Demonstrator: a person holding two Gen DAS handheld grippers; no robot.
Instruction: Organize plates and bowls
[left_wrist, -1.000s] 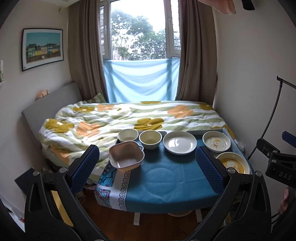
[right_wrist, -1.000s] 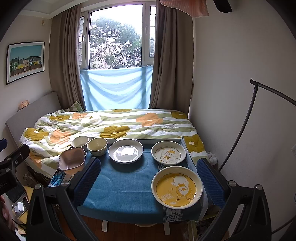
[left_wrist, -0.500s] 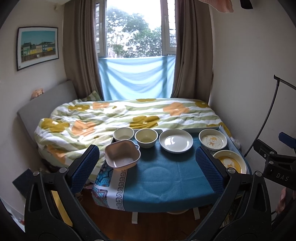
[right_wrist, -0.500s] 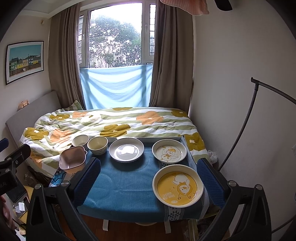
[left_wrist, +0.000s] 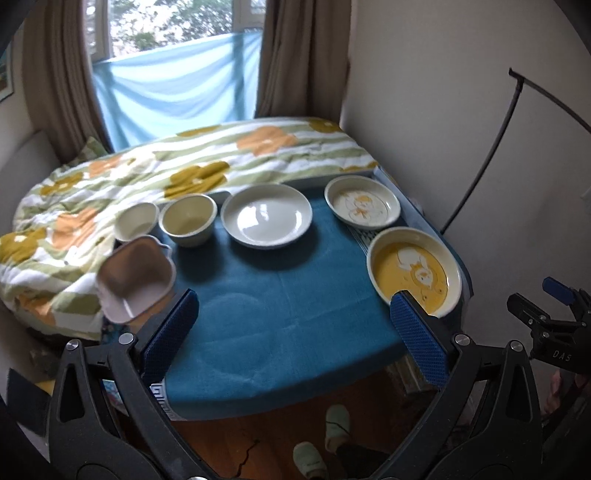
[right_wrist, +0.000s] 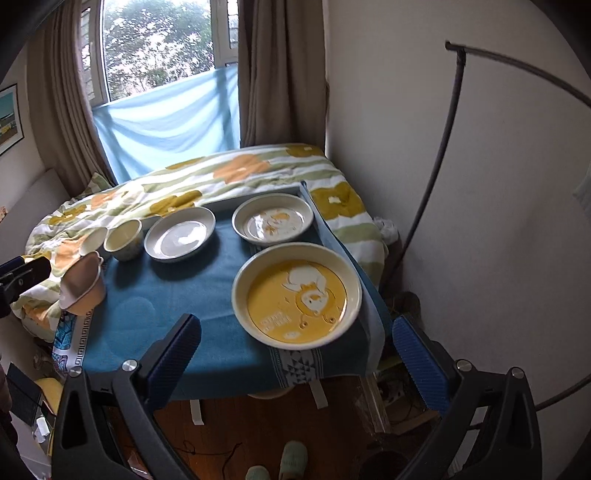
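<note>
Bench covered with a teal cloth (left_wrist: 280, 302), seen from its near edge. Left hand-held gripper (left_wrist: 295, 328) and right hand-held gripper (right_wrist: 299, 347): each with blue-padded fingers spread wide, holding nothing, above the near edge of the bench. Large round yellow plate with a white cartoon figure (right_wrist: 297, 295): flat at about 3 o'clock on the bench, its rim overhanging the right edge. Smaller cream plate with an orange figure (right_wrist: 273, 219): at 1 o'clock, near it but apart. Plain white round plate (left_wrist: 266, 215): at 12 o'clock. Cream round bowl (left_wrist: 188, 219) and small white bowl (left_wrist: 136, 220): upright, side by side at 11 o'clock. Pink squarish bowl with scalloped corners (left_wrist: 136, 277): at 9 o'clock, tilted, mouth towards the viewer, overhanging the left edge. Floral quilt on a bed (left_wrist: 184, 166): behind.
</note>
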